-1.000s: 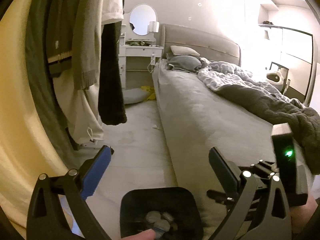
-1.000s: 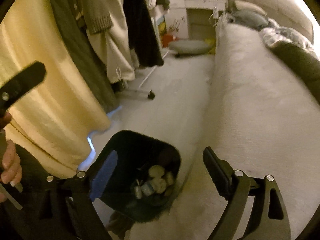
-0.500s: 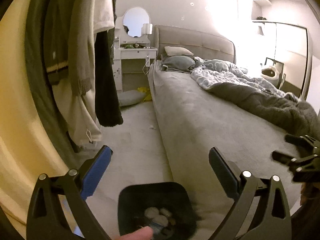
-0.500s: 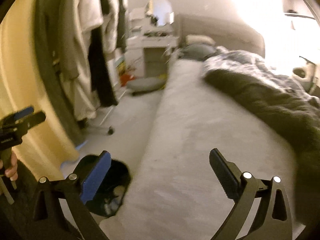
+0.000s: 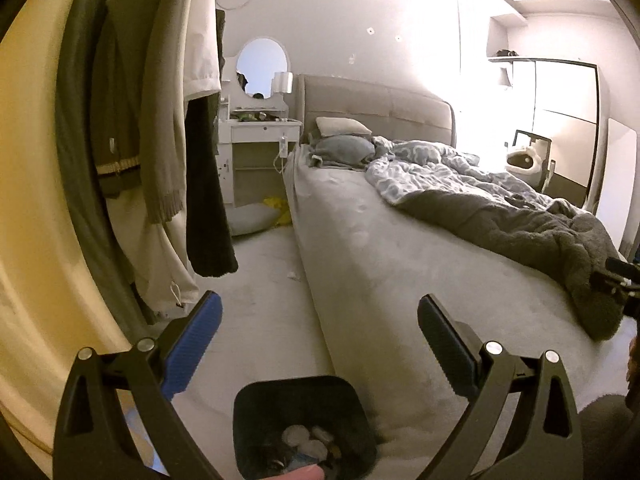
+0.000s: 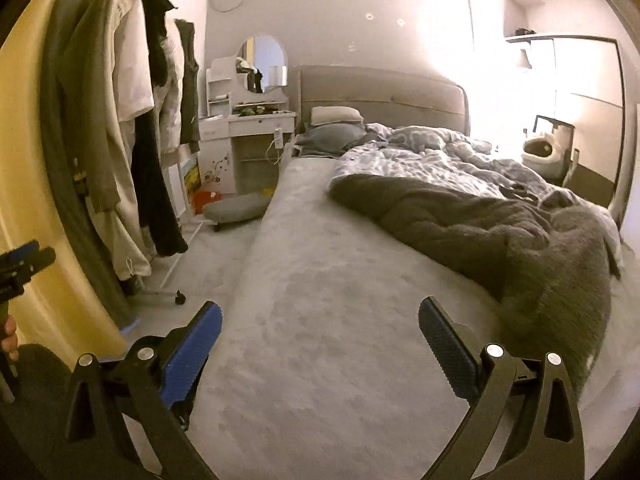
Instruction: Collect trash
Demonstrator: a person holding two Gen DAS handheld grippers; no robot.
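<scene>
A black bin (image 5: 304, 408) holding crumpled wrappers and pale scraps sits low in the left wrist view, below my left gripper (image 5: 320, 322), which is open and empty. A fingertip shows at the bottom edge by the bin. A small white scrap (image 5: 294, 275) lies on the floor against the bed side. My right gripper (image 6: 320, 322) hangs open and empty over the grey bed (image 6: 320, 272); its tips show at the right edge as the right gripper (image 5: 620, 280). The left gripper (image 6: 24, 264) shows at the far left of the right wrist view.
Clothes on a rolling rack (image 6: 132, 152) hang along the left. A yellow curtain (image 5: 32, 200) is beside them. A white dressing table (image 5: 260, 136) with a mirror stands at the bed head. A grey cushion (image 6: 236, 208) and yellow item (image 5: 276, 204) lie on the floor. A dark blanket (image 6: 480, 220) covers the bed's right half.
The right gripper swung up and away from the bin to face the bed, its jaws widening. The left view lifted a little, so the bin sits lower in it.
</scene>
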